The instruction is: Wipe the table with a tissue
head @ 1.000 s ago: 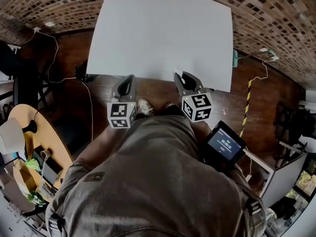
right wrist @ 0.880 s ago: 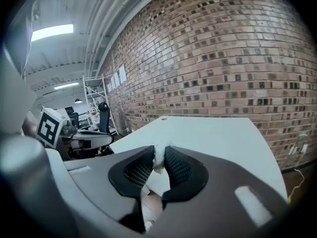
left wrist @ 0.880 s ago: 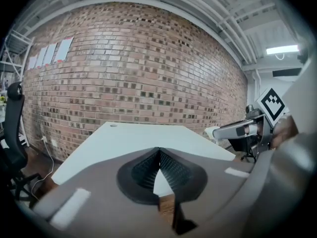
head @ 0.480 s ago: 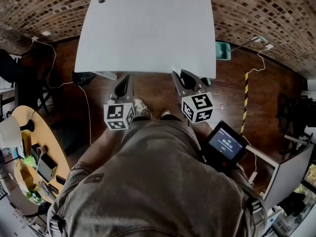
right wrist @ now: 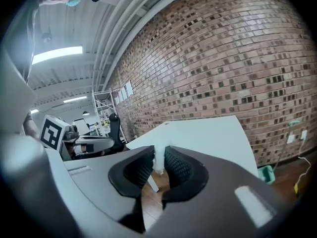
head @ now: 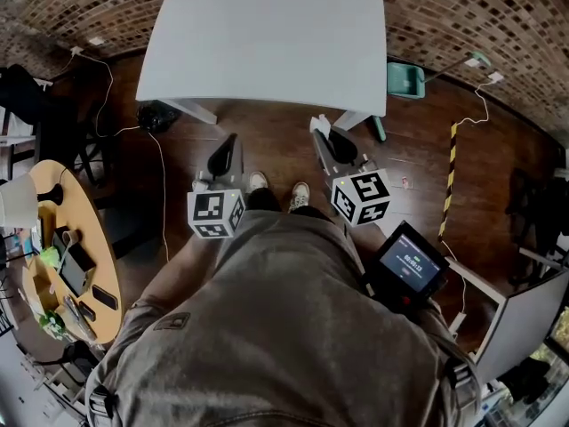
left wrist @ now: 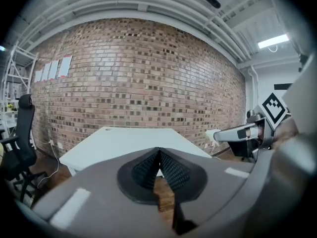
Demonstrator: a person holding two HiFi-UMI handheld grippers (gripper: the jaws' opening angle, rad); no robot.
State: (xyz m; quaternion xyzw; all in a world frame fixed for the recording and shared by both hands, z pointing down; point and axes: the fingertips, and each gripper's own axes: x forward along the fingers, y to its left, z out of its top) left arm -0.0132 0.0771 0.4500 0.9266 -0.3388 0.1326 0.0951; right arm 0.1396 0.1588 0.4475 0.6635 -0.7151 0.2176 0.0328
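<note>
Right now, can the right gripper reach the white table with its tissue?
Probably not yet: the right gripper, shut on the tissue, hangs short of the table over open floor. Nothing blocks it.

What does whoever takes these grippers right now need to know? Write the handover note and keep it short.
Left gripper: shut, nothing between its jaws, held over the wooden floor.
Right gripper: shut on a small white tissue, also over the floor, short of the table's near edge.
White table: ahead of the person; neither gripper touches it.
Done: the tissue is gripped. Whether any of the tabletop has been wiped, the views do not show.
Left: step up, press the tissue onto the tabletop and wipe across it.
</note>
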